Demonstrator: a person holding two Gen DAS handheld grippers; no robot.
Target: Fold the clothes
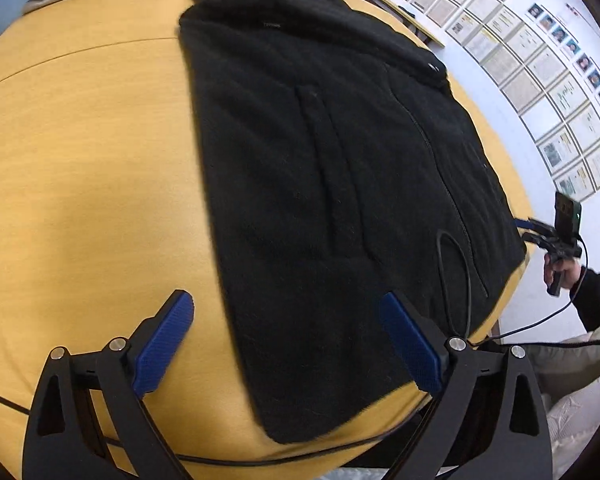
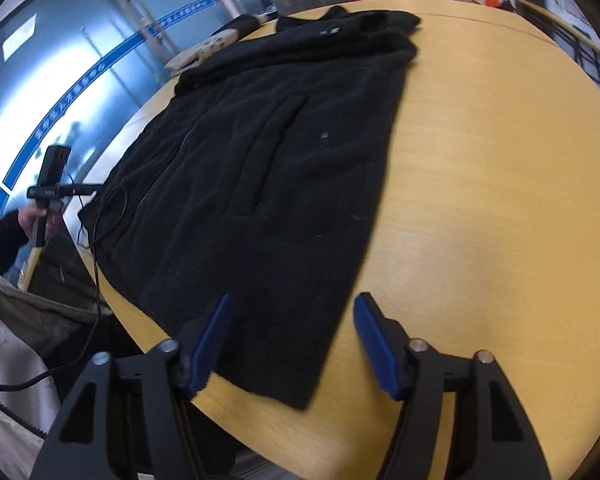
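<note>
black fleece jacket (image 1: 324, 168) lying flat on yellow bench (image 1: 92, 184) | left hand-held gripper (image 1: 286, 344) hovering jaws wide apart, nothing between the pads, over jacket's near corner | right hand-held gripper (image 2: 292, 340) hovering jaws apart, empty, over jacket's other near corner (image 2: 296, 392)

A round yellow wooden table (image 1: 80, 160) fills the frame; framed notices (image 1: 540, 80) line the white wall at upper right.
</note>
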